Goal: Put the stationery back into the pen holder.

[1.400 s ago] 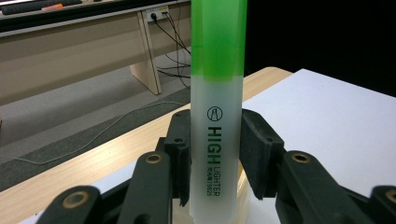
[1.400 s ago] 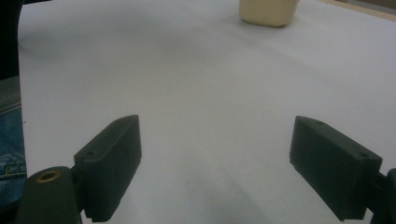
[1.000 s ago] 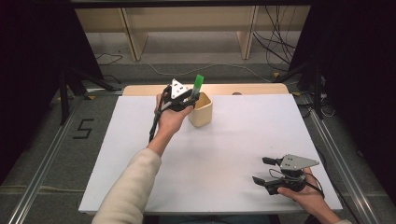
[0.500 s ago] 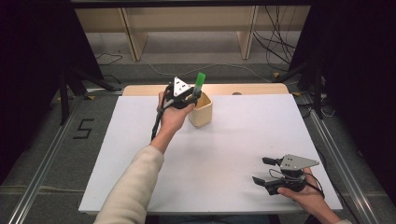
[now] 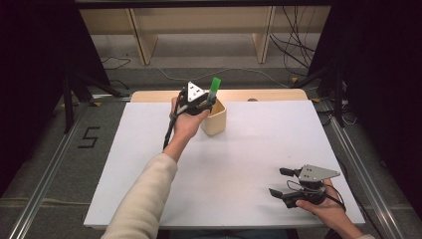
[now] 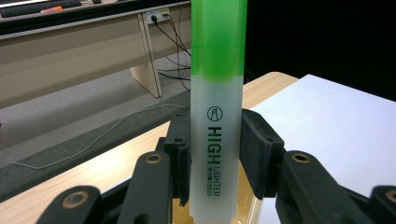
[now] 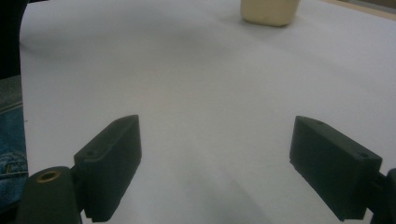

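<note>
White board (image 5: 239, 159) covers most of the wooden table (image 5: 268, 94) I'm working over, with dark floor and pale shelving beyond it. My left gripper (image 5: 198, 102) is up at the far edge, just above the cream cup (image 5: 215, 119), and its jaws are closed tight on a green highlighter (image 6: 218, 107), which stands upright between the pads (image 6: 258, 149). They pinch the clear lower barrel across the printed label; the green cap end rises well above them, and the bottom tip hangs directly over the cup's opening. I judge the highlighter light, stiff and smooth-sided plastic, so it could slide down if I slacken the grip. A hold low on the barrel, as now, seems the right place. My right gripper (image 5: 293, 186) sits near the board's near right corner, far from the cup, its jaws spread wide with nothing between them.
</note>
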A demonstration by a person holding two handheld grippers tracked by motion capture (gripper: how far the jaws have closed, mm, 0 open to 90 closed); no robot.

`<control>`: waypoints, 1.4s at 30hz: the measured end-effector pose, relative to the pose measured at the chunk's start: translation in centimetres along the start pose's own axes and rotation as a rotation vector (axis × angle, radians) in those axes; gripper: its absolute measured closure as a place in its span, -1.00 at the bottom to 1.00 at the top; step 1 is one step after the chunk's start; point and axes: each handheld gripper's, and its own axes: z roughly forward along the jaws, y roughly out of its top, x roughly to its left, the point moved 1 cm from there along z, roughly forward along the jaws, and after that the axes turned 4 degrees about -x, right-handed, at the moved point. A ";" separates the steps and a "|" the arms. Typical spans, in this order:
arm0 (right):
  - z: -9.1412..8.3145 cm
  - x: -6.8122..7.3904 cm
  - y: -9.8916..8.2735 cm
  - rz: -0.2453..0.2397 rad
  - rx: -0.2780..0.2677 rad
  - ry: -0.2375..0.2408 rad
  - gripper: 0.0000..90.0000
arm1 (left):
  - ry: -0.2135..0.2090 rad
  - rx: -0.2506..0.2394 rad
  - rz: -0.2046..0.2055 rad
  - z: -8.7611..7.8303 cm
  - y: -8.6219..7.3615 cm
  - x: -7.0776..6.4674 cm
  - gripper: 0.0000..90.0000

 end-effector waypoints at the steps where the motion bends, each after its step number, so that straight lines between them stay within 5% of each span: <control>1: 0.0 0.0 0.0 0.001 0.000 0.000 -0.61 | 0.001 -0.003 -0.004 0.1 0.0 0.0 0.47; 42: -0.1 0.1 0.0 0.008 0.011 0.006 -0.61 | 0.000 0.024 0.017 1.9 -0.6 -0.2 0.47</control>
